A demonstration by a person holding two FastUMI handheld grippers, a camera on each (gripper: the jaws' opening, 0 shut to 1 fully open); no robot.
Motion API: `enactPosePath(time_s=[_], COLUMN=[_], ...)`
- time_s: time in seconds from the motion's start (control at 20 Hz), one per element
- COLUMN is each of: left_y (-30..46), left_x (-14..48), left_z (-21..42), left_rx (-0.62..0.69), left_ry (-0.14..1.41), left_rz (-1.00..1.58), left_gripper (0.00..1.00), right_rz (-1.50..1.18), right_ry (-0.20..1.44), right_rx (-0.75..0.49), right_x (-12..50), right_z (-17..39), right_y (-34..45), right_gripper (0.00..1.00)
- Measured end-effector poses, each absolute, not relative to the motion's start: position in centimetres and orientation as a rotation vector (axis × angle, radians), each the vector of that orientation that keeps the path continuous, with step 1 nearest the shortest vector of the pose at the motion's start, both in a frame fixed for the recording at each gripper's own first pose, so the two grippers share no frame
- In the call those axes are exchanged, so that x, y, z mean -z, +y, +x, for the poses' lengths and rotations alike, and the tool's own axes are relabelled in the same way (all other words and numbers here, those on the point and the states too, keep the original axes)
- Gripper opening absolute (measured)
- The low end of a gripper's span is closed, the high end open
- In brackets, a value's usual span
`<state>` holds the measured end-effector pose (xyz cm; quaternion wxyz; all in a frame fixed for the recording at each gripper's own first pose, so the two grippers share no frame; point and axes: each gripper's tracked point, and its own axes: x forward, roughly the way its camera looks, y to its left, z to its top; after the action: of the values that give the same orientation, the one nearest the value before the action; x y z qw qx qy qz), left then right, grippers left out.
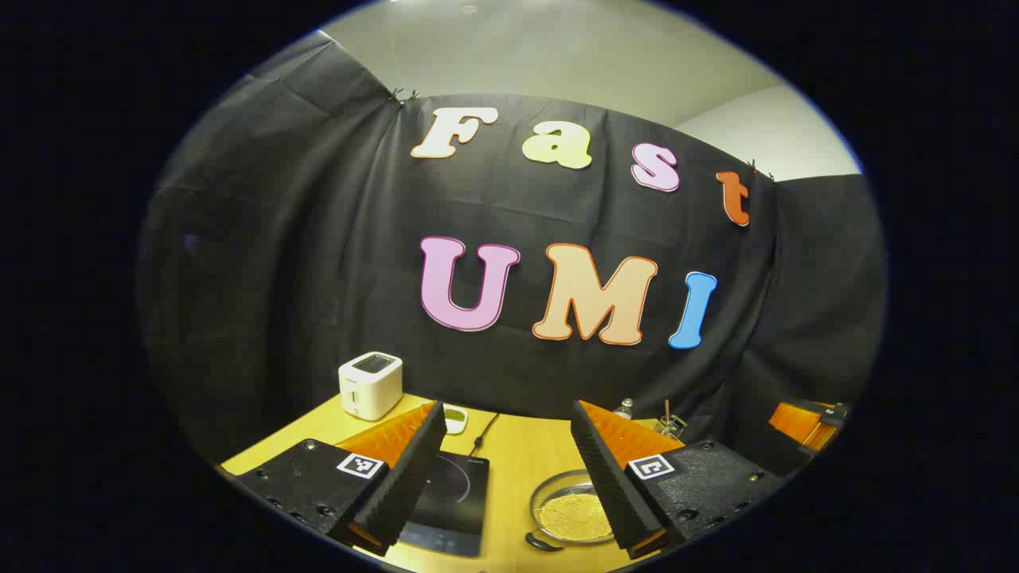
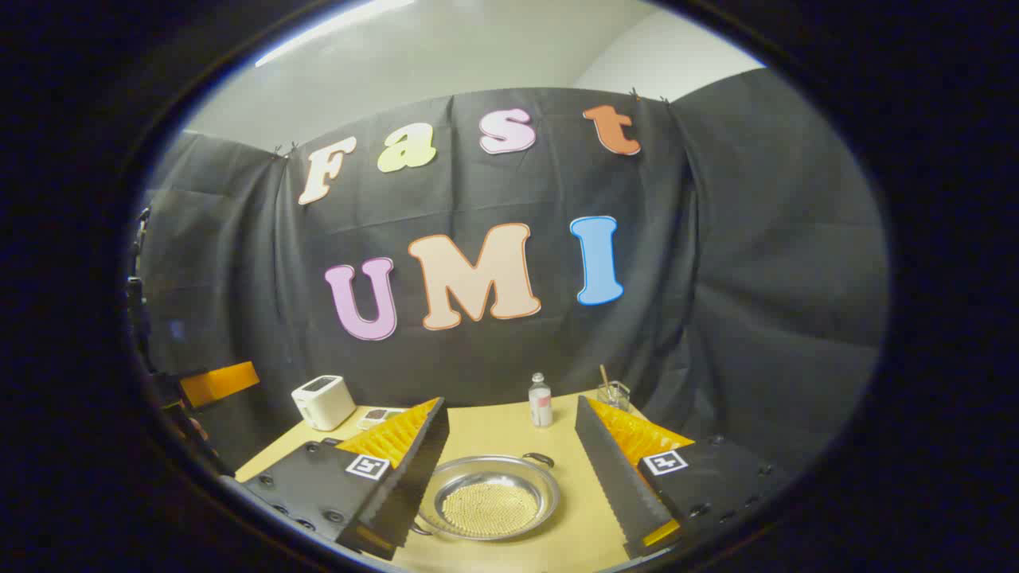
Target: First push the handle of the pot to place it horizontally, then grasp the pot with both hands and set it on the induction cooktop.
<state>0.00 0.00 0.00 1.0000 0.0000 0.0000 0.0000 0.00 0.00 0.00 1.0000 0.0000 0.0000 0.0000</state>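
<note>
Pot (image 1: 570,516) beside induction cooktop (image 1: 447,503), btw open fingers (image 1: 410,469).

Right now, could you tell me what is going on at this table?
A person holds a gripper in each hand above a wooden table. Both the left gripper and the right gripper are open and hold nothing. The steel pot with loop handles sits on the table between the right gripper's fingers, untouched. The black induction cooktop lies beside it, bare. A white toaster, a small bottle and a glass stand near the back.
</note>
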Motion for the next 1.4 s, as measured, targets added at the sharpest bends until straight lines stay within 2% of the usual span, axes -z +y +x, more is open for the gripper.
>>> enactPosePath(time_s=[0.05,0.15,0.2,0.25,0.55,0.6,0.65,0.7,0.75,0.85,0.95,1.05,1.1,1.4], left_y=[0.7,1.6,1.7,1.8,1.9,1.6,1.4,1.2,1.0,0.9,0.8,0.9,0.9,2.1], left_x=[-0.1,0.0,-0.1,-0.2,-1.9,-2.1,-2.2,-2.2,-2.2,-1.8,-1.3,-0.6,-0.3,0.5], left_z=[0.0,-0.2,-0.3,-0.5,-1.1,-1.3,-1.3,-1.4,-1.6,-1.9,-2.2,-2.5,-2.7,-3.2], left_rx=[0.003,0.002,0.006,0.01,-0.012,-0.014,-0.015,-0.015,-0.016,-0.019,-0.019,-0.02,-0.02,-0.031], left_ry=[0.001,0.004,0.005,0.005,-0.038,-0.049,-0.056,-0.057,-0.056,-0.048,-0.039,-0.019,-0.012,0.006], left_rz=[0.016,0.033,0.038,0.041,0.1,0.105,0.106,0.103,0.101,0.097,0.095,0.092,0.09,0.087], left_gripper=[0.96,0.92,0.96,0.92,0.92,0.96,0.96,0.92,0.95,0.92,0.96,0.96,0.92,0.92], right_rz=[-0.006,-0.025,-0.042,-0.062,-0.121,-0.119,-0.117,-0.114,-0.111,-0.106,-0.1,-0.092,-0.088,-0.06], right_ry=[-0.002,0.002,-0.003,-0.008,-0.026,-0.026,-0.026,-0.025,-0.022,-0.012,0.004,0.022,0.031,0.056], right_rx=[0.005,0.012,0.018,0.023,-0.016,-0.022,-0.026,-0.031,-0.036,-0.049,-0.056,-0.062,-0.061,-0.071], right_x=[-0.1,-0.4,-0.7,-1.2,-2.6,-2.7,-2.8,-2.8,-2.7,-2.3,-1.7,-1.0,-0.8,0.4], right_z=[-0.3,-0.7,-0.8,-1.0,-1.4,-1.3,-1.2,-1.0,-0.9,-0.8,-0.7,-0.7,-0.8,-0.8], right_y=[0.5,1.5,1.7,1.9,3.1,3.1,3.0,3.0,3.1,3.2,3.4,3.5,3.5,4.3], right_gripper=[0.92,0.93,0.93,0.93,0.93,0.93,0.93,0.93,0.93,0.93,0.93,0.93,0.93,0.92])
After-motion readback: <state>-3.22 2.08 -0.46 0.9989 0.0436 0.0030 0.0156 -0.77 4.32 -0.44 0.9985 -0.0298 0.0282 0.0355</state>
